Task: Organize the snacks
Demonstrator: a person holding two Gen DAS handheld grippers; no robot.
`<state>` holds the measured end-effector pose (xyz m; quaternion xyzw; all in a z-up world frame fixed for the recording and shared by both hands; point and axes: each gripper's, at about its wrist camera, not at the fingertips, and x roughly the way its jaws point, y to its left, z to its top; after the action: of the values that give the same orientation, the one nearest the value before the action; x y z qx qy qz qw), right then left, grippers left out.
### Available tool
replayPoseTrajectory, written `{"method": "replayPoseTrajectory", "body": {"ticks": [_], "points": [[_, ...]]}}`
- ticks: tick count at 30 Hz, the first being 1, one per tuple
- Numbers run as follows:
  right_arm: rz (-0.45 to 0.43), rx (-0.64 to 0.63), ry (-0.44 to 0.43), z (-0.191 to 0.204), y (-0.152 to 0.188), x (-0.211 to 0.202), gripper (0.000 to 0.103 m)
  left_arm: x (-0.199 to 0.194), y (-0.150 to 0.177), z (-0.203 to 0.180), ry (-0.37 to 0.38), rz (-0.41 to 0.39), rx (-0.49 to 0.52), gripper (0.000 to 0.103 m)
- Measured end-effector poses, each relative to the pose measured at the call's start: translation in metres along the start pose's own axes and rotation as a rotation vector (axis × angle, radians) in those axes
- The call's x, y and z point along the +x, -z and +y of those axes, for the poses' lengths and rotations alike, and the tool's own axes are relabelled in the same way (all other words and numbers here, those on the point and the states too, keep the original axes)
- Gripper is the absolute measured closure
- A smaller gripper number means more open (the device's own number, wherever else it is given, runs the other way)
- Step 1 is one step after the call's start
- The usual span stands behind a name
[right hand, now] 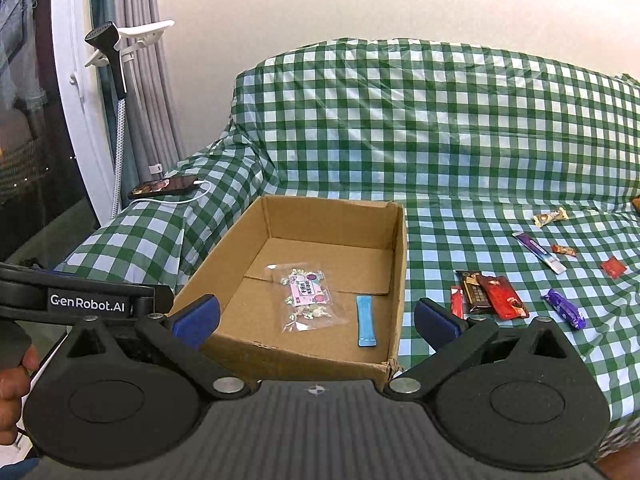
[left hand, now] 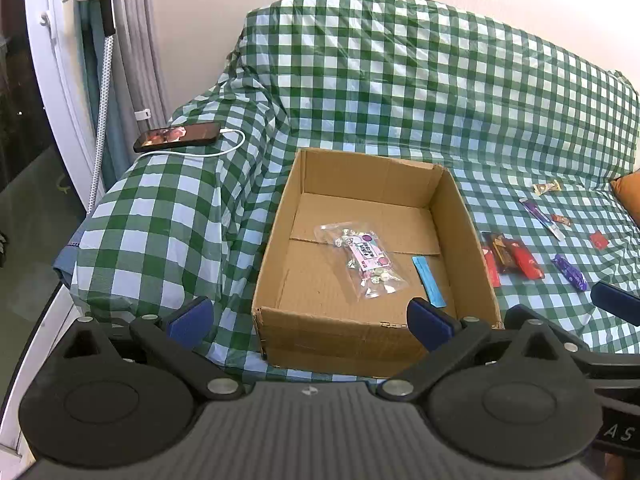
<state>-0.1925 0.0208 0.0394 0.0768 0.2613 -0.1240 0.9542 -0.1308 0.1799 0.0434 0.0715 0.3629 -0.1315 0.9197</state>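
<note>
An open cardboard box (left hand: pixel 276 264) (right hand: pixel 216 276) sits on a green checked cloth. Inside lie a clear candy bag (left hand: pixel 366 264) (right hand: pixel 308 296) and a blue stick packet (left hand: pixel 429 280) (right hand: pixel 367 320). To the box's right on the cloth lie a brown chocolate bar (right hand: pixel 476 292) (left hand: pixel 502 254), a red packet (right hand: pixel 505 296) (left hand: pixel 526 262), a purple bar (right hand: pixel 564 308) (left hand: pixel 570 272), a purple-white stick (right hand: pixel 538 252), a small red square (right hand: pixel 613 268) and wrapped candies (right hand: pixel 551 216). My left gripper (left hand: pixel 310 322) and right gripper (right hand: pixel 316 318) are open and empty before the box's near wall.
A phone (left hand: pixel 178 136) (right hand: pixel 166 186) on a white charging cable lies on the covered armrest at the left. A garment steamer (right hand: pixel 110 52) and curtains stand by the window at far left. An orange cushion (left hand: pixel 628 196) is at the right edge.
</note>
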Motion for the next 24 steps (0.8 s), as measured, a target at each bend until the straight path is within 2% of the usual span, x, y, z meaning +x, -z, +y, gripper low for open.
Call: {"method": "replayPoseTrajectory", "body": {"ticks": [15,24], "points": [[0.011,0.019,-0.015,-0.003,0.004,0.001,0.000,0.004,-0.001,-0.001,-0.012,0.011,0.020,0.000],[0.002,0.085,-0.004,-0.025,0.013,0.006,0.000,0.013,-0.009,-0.011,-0.024,0.028,0.041,0.000]]}}
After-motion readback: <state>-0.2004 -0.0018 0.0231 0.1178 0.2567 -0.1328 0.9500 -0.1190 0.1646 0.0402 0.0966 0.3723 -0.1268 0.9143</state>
